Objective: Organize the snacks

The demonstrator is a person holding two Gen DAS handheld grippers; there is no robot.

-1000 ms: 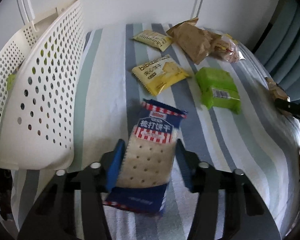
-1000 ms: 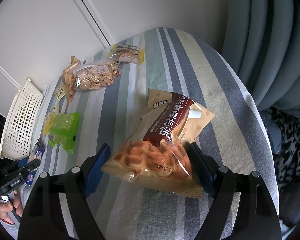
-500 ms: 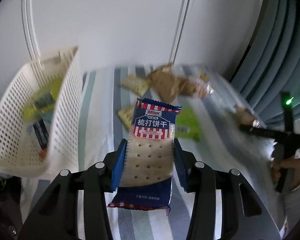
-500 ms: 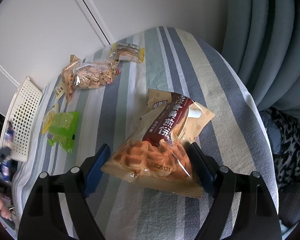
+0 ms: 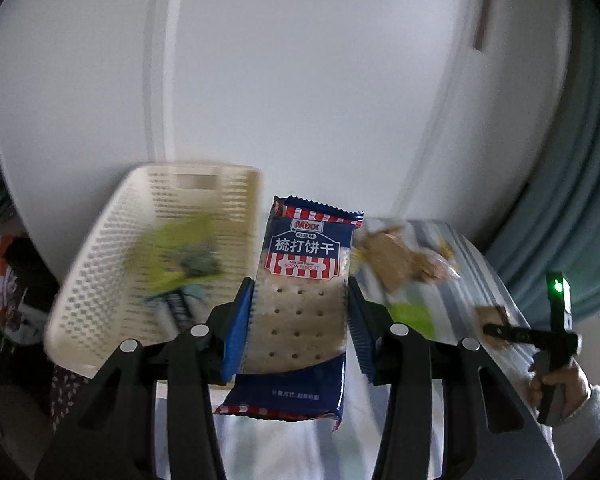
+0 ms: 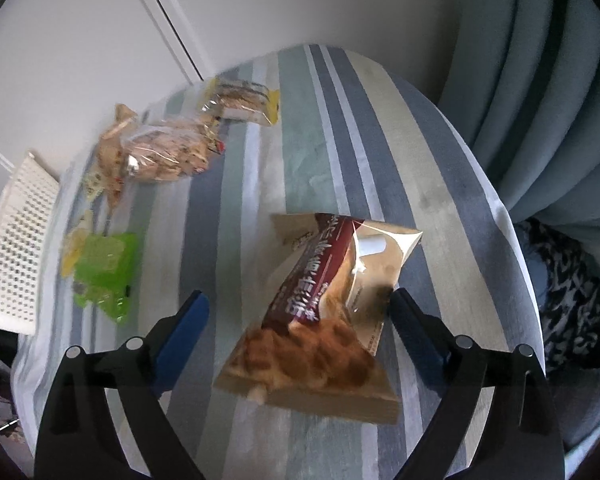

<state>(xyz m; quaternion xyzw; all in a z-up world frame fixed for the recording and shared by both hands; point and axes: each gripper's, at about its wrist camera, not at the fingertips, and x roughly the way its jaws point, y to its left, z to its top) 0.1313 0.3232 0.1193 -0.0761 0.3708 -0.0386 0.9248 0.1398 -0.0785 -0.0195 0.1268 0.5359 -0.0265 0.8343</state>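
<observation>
Your left claw (image 5: 300, 320) is clamped on the blue soda biscuit packet (image 5: 304, 300); swing carelessly toward the cream perforated plastic basket (image 5: 100, 280) at its left and it slips. Your right claw (image 6: 296, 336) gapes around the waffle bag (image 6: 320, 320), gripping nothing.

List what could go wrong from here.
1. The left gripper pinches the cracker pack only by its edges; it may slip before reaching the basket.
2. The right gripper stands open around the waffle bag, whose puffy wrapper could squirm out when squeezed.
</observation>
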